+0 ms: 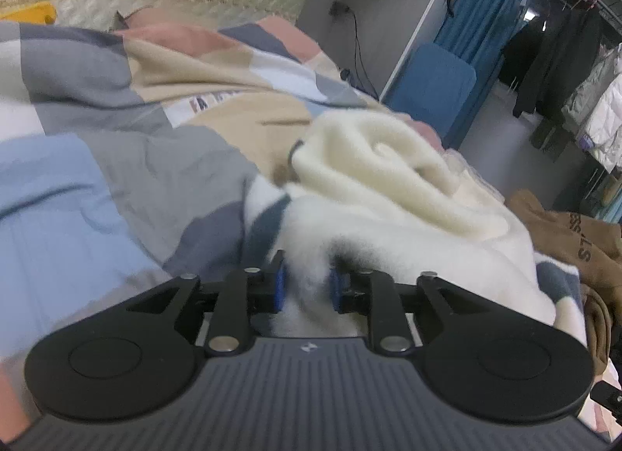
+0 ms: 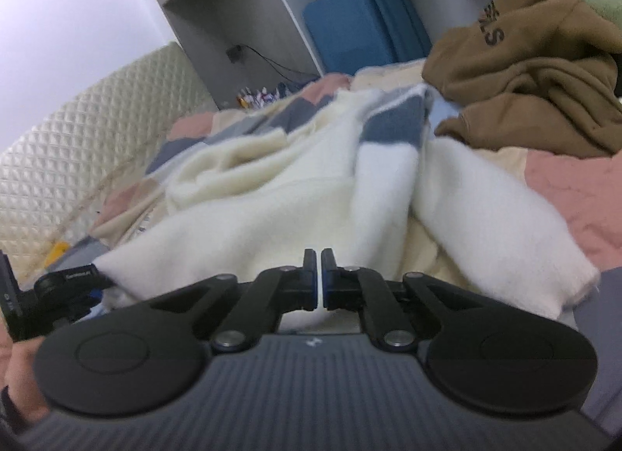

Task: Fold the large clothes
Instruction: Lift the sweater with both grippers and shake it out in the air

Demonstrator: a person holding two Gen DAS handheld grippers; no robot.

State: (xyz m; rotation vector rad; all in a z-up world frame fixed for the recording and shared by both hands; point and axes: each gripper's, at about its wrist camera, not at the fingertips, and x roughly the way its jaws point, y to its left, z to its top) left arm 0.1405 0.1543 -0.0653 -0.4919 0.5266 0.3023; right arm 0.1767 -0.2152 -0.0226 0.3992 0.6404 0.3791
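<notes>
The left claw point(image 1: 307, 288) pinches a bunch of the white fleece sweater point(image 1: 388, 187) between its blue pads. The right claw point(image 2: 320, 276) is pressed together on a thin edge of it. The sweater lies rumpled on the patchwork quilt point(image 1: 116, 132), a brown hoodie point(image 2: 536, 74) beside it.

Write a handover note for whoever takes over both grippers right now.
Left gripper: shut on a thick bunch of the cream sweater.
Right gripper: shut, pinching a thin edge of the same sweater.
Sweater lies crumpled on the patchwork bedspread; a brown hoodie is heaped beside it.
Done: both edges gripped.
Left: spread the sweater flat, fold it, then the hoodie.
</notes>
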